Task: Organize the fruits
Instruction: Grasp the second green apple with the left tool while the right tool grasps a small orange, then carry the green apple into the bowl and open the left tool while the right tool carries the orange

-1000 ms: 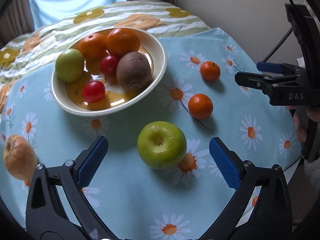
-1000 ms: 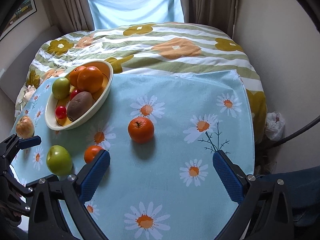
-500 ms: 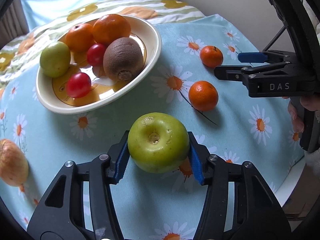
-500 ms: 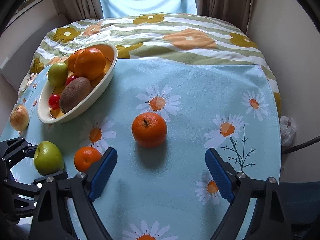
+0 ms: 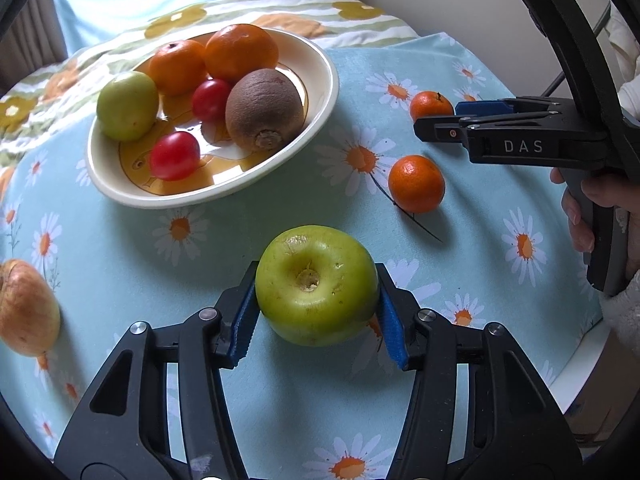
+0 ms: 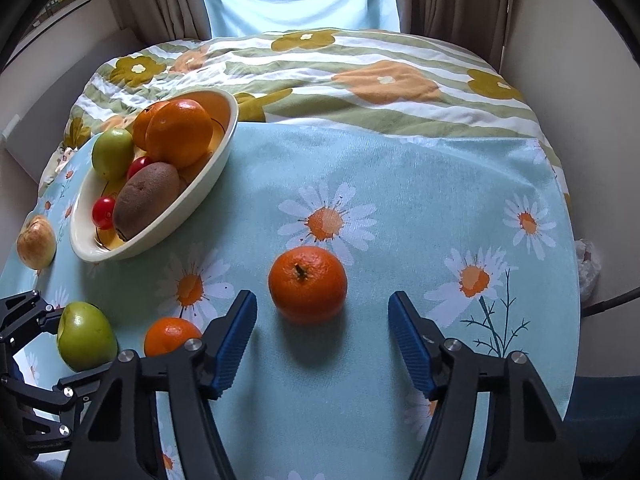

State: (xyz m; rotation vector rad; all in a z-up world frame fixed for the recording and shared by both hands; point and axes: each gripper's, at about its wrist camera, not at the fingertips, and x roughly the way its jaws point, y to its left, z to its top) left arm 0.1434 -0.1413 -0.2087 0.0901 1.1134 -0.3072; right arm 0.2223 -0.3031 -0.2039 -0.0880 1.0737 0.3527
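Observation:
My left gripper (image 5: 318,320) is shut on a green apple (image 5: 317,285), its blue pads against both sides, just above the daisy cloth. The apple also shows in the right wrist view (image 6: 86,336). A cream bowl (image 5: 320,80) behind it holds two oranges, a small green apple, a kiwi (image 5: 264,109) and two red tomatoes. My right gripper (image 6: 322,334) is open, with a tangerine (image 6: 307,284) just ahead of its fingertips, not touched. A second tangerine (image 6: 172,336) lies left of its left finger (image 6: 236,336).
A yellowish-red apple (image 5: 26,308) lies at the cloth's left edge. The blue daisy cloth (image 6: 400,184) covers the round table, with a striped flowered cloth (image 6: 320,68) behind. A wall is close on the right, curtains at the back.
My left gripper went from wide open to shut on the green apple. My right gripper moved forward toward the tangerine and its jaws narrowed but stay open.

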